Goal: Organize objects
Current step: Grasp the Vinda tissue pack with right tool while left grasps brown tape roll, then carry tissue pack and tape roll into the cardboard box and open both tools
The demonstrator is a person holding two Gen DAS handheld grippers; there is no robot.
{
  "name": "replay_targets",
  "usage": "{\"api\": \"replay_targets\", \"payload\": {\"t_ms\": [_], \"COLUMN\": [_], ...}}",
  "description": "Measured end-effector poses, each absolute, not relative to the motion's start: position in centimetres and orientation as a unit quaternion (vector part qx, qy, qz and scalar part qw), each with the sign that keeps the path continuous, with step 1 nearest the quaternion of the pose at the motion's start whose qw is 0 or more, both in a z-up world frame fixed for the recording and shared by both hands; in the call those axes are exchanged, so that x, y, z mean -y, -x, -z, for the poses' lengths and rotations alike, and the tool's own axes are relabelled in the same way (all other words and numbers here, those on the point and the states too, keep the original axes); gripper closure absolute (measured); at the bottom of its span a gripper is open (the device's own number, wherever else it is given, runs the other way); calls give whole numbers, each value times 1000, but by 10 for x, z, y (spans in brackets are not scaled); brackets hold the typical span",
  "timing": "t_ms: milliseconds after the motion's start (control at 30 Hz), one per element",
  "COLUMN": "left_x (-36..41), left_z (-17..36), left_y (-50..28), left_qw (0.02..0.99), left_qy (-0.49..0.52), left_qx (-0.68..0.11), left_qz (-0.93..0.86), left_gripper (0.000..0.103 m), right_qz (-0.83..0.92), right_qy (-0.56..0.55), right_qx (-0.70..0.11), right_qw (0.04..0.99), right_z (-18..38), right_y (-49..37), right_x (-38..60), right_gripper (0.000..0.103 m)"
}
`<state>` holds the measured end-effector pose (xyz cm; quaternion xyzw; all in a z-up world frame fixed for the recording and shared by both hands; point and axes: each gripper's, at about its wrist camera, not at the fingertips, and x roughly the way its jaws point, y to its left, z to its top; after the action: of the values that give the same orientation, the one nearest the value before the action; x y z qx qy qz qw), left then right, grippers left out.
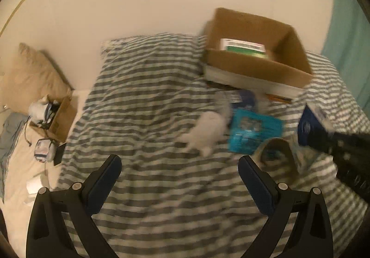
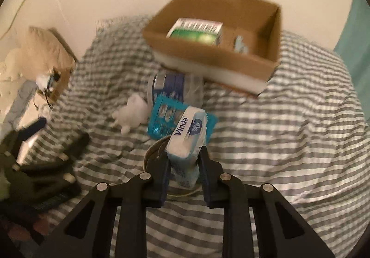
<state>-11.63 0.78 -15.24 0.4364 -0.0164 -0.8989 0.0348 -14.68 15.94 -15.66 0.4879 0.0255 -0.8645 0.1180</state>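
Vinda tissue pack (image 2: 186, 140) upright, cardboard box (image 2: 222, 54) beyond

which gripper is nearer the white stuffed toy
Left. The left gripper hangs open just short of the white stuffed toy; the right gripper sits farther right, holding a tissue pack.

Grey-and-white striped bedcover (image 1: 148, 100), brown cardboard box (image 2: 208, 49), teal packet (image 1: 254, 133), white plush toy (image 2: 133, 112).

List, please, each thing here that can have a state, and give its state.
Right gripper: shut on the Vinda tissue pack, lifted off the bed.
Left gripper: open, holding nothing.
Cardboard box: open on top, green and white carton inside.
Teal packet: lying flat on the striped duvet.
White plush toy: lying on the duvet.
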Motion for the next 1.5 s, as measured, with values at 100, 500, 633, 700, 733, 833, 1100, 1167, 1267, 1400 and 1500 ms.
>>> {"api": "replay_targets", "payload": {"t_ms": [100, 500, 633, 700, 733, 833, 1100, 1167, 1267, 1400, 1500], "left_x": [-37, -118, -125, -123, -122, -119, -129, -128, -123, -114, -103], "left_z": [151, 189, 205, 215, 218, 224, 208, 196, 169, 135, 101], "left_y": [110, 123, 135, 142, 144, 149, 137, 131, 120, 113, 103], "left_qw": [6, -76, -74, -65, -62, -64, -94, -96, -92, -93, -93], "left_qy": [-432, -449, -463, -478, -483, -494, -475, -467, -449, -439, -424], "left_qx": [28, 71, 80, 77, 74, 61, 77, 77, 78, 53, 44], "left_qz": [901, 887, 879, 872, 871, 865, 872, 876, 885, 892, 900], "left_gripper": [0, 0, 0, 0, 0, 0, 17, 17, 17, 18, 18], "right_qz": [876, 879, 877, 876, 876, 875, 877, 880, 889, 901, 911], "right_qy": [-469, -472, -477, -477, -477, -478, -475, -469, -453, -427, -405], "right_qx": [-9, 21, 29, 34, 35, 35, 26, 24, 25, 21, 23], "right_qw": [112, 58, 55, 57, 58, 61, 68, 68, 65, 68, 76], "right_z": [137, 151, 161, 165, 166, 169, 165, 159, 139, 105, 78], "right_y": [141, 146, 151, 152, 153, 154, 150, 146, 134, 115, 98], "right_x": [-181, -251, -261, -265, -266, -267, -264, -265, -265, -260, -256], "right_gripper": [82, 82, 82, 82, 82, 82, 82, 82, 82, 82, 82]}}
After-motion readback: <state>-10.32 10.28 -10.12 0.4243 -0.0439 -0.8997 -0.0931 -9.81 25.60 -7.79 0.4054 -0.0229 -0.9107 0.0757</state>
